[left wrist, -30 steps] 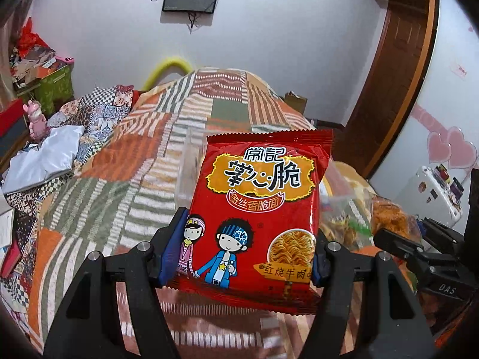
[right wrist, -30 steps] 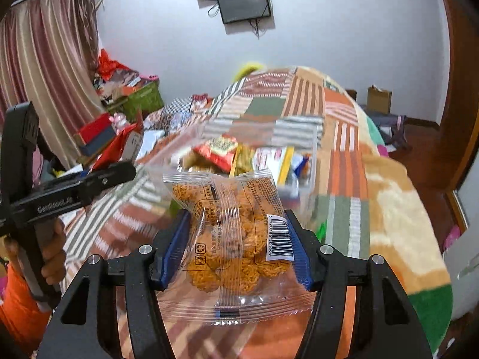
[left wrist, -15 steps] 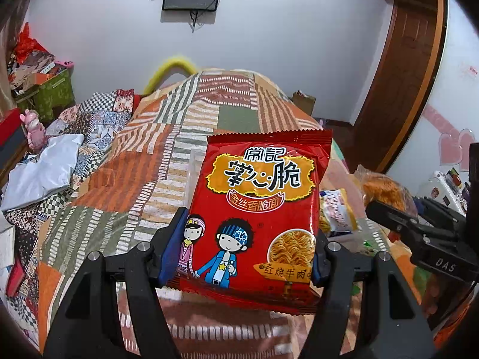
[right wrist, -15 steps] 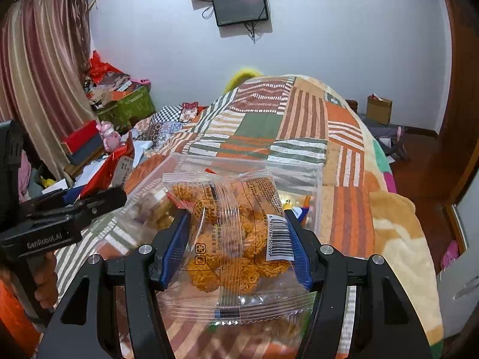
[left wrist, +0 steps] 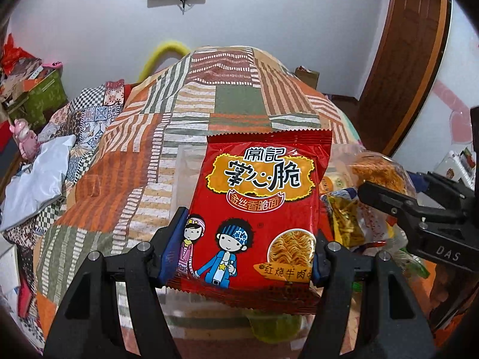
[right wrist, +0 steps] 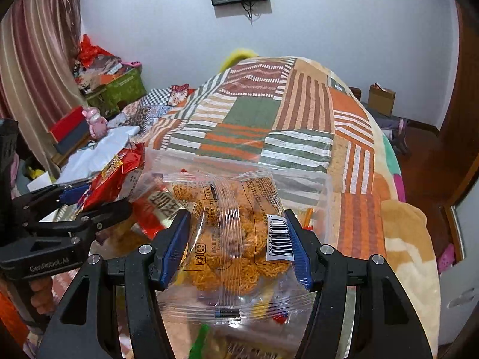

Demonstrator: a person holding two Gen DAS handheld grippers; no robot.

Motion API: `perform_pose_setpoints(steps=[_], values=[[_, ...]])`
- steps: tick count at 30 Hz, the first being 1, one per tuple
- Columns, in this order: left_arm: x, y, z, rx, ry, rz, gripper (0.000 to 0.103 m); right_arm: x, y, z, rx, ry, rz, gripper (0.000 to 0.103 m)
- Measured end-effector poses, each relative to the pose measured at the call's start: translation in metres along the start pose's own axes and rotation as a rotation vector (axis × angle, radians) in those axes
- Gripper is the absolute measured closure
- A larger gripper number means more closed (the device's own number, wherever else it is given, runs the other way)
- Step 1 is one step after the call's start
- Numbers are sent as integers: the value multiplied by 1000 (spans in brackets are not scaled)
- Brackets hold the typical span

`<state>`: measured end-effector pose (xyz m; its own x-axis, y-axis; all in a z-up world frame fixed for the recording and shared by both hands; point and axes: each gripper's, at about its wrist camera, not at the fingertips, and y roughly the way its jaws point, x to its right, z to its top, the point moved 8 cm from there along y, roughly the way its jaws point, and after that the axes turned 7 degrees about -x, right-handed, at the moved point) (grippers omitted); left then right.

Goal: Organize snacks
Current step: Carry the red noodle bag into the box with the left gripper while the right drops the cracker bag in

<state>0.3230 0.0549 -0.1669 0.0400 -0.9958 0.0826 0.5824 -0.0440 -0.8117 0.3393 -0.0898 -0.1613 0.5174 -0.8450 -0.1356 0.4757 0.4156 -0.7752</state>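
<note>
I have carried both packets forward over the clear plastic storage box [right wrist: 299, 176] on the patchwork-quilted bed [left wrist: 239, 104]. My left tool [left wrist: 242, 248] is clamped by its blue pads on the lower sides of the red foil noodle-snack packet with cartoon figures [left wrist: 260, 203], held upright above the box's near left part. My right tool [right wrist: 236, 245] is clamped on the clear plastic bag of orange fried noodle rounds [right wrist: 236, 239], hanging over the box interior.

A second ago the box sat further ahead, its loose snacks plainly visible beyond the clear bag; now the box wall rises just behind the bag and the contents lie beneath it. The red packet has likewise drawn closer to the box, and the right tool shows nearer in the left view. I judge both packets are about ready to lower and release.
</note>
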Motion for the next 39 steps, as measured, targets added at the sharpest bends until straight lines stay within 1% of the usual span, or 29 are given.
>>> perform_pose_setpoints(steps=[5,10,12,13,14,18,19,23,29,33,37,39], values=[[5,11,7,-1,30,20,37,6,14,4,-16,10,-22,45],[15,17,11,6,67,33,37,5,19,2,-31,8,-33,44],[19,19,11,2,78,34,34,6,20,2,-39,8,-33,41],[20,20,10,-4,79,31,29,6,20,1,-45,12,-32,41],[21,20,9,-5,78,30,27,7,21,0,-47,15,-29,41],[23,17,8,2,76,32,25,9,20,1,-53,28,-24,40],[24,15,8,4,75,31,22,10,19,1,-52,30,-25,39],[25,3,8,25,66,15,20,9,10,4,-35,26,-29,32],[25,-19,7,54,47,-2,18,5,-13,4,7,0,-45,29],[26,-39,4,81,34,-15,18,2,-32,-2,36,-12,-55,28],[27,-59,-3,103,25,-24,17,0,-52,-10,67,-18,-62,22],[27,-68,-9,113,21,-28,17,1,-63,-16,82,-14,-66,21]])
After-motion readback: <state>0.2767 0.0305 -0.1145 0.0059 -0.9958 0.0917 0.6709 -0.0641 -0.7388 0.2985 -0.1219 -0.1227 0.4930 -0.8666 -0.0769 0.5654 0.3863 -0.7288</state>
